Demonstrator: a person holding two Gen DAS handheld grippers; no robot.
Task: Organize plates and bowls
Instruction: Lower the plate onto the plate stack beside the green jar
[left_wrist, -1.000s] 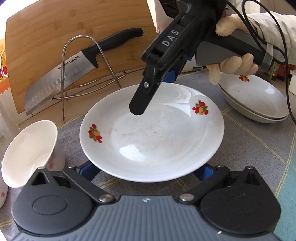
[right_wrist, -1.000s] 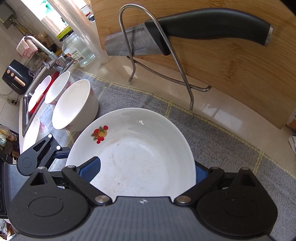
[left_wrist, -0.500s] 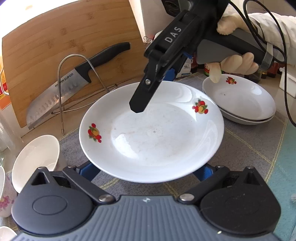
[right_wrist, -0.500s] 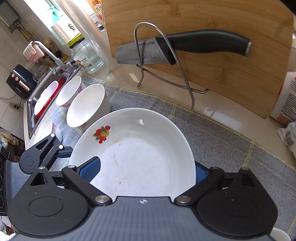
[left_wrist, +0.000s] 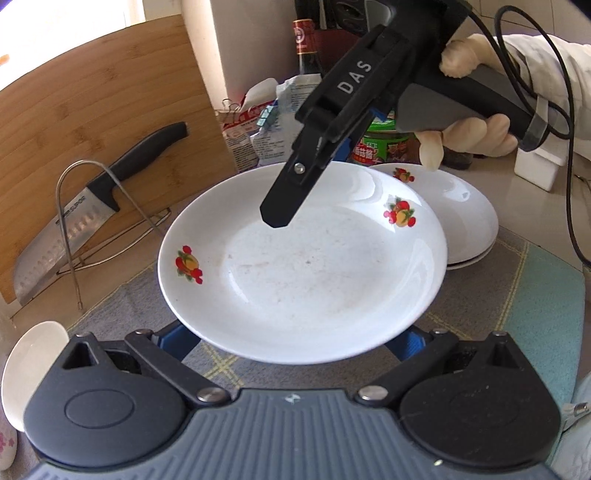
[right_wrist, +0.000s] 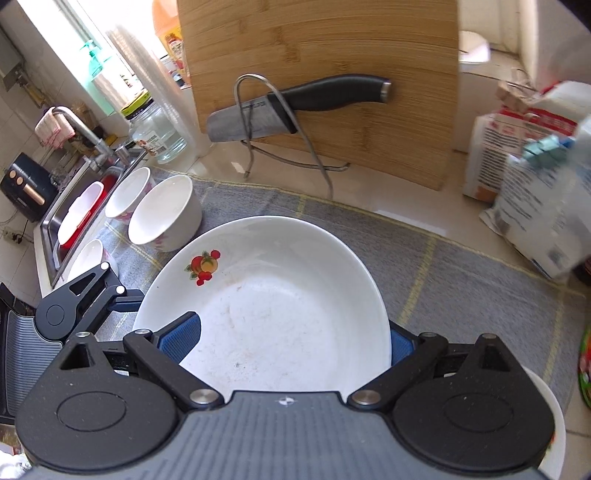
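Kitchen worktop (right_wrist: 369, 218) with a grey mat: two plates (left_wrist: 461, 210) sit stacked near its far right edge, and a third plate (left_wrist: 303, 266) is in the air just beside that stack, so I'd say the plates are close to sorted. The bowls (right_wrist: 162, 214) by the sink edge look untouched. Right tool (right_wrist: 291, 343) is clamped on the plate's rim; left tool (left_wrist: 295, 339) sits under the near rim, grip unclear; readable: "DAS" on the tool, "SUPOR" on the knife (left_wrist: 70, 225).

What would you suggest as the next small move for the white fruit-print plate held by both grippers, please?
Probably carry the white fruit-print plate a little further right and lower it onto the stacked white plates, since it hangs above the grey mat beside them.
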